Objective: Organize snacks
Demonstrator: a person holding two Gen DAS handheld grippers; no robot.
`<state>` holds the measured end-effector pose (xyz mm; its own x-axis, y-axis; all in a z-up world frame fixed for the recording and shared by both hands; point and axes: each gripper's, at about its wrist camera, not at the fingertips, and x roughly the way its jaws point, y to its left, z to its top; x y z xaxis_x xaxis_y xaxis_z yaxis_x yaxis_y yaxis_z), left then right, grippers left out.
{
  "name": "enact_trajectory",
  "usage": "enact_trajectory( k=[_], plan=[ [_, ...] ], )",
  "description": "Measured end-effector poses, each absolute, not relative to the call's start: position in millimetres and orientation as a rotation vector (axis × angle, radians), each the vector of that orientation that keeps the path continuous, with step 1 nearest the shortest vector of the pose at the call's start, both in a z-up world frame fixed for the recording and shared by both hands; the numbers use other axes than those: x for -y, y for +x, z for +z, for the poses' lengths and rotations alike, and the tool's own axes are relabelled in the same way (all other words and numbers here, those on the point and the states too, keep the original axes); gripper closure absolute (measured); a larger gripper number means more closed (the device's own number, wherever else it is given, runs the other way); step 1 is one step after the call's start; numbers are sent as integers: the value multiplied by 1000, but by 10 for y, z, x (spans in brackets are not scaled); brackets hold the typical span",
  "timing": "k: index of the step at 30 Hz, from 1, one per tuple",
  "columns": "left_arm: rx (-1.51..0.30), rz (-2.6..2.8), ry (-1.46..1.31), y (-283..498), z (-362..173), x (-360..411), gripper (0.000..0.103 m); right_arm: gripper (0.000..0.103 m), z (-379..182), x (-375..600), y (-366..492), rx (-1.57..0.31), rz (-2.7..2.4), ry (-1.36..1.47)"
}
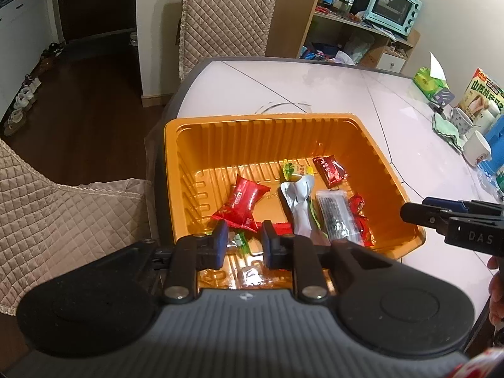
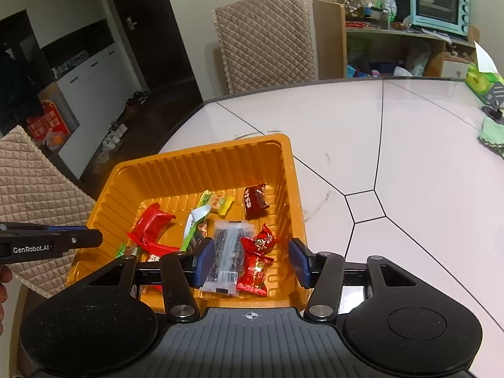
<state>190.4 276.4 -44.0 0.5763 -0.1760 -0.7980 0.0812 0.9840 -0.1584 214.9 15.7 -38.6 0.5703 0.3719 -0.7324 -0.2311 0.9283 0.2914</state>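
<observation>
Your right gripper (image 2: 250,260) fingers are standing wide, empty, over the tray's near edge; your left gripper (image 1: 241,244) fingers are sitting narrow, gripping nothing. Snacks (image 2: 225,252): light, crinkly, slippery wrappers lying in the orange tray (image 2: 201,157) at the worktop (image 2: 409,157) corner; pinch crimped ends.

A home dining room: quilted chair covers (image 2: 264,41), toaster oven (image 2: 439,8), shoes (image 1: 22,97) by the door.

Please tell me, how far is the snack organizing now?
Done: several wrapped snacks already lie in the orange tray, among them a clear packet. In hand: nothing; the right gripper is open above the tray, the left gripper holds nothing. No loose snacks show on the table.
</observation>
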Motion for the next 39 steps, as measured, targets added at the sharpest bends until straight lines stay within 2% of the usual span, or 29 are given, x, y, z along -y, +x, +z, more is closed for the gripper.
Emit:
enact_trajectory(
  k=[13,27,30,35,39],
  plan=[
    [-935,-201,-110,1887,-397,-2734,79,49,-370,-226,2040,-896,321,171],
    [-881,-120,-127,1487,-78,-2614,64,46,-180,-166,1857,-830,395,183],
    [-863,-92,-119,1326,11,-2500,63,40,-116,-53,1754,-814,413,193],
    [-841,-59,-123,997,157,-2282,54,28,-1,161,1530,-786,442,198],
    [-823,-43,-113,733,257,-2076,50,23,65,359,1334,-784,469,220]
  ],
)
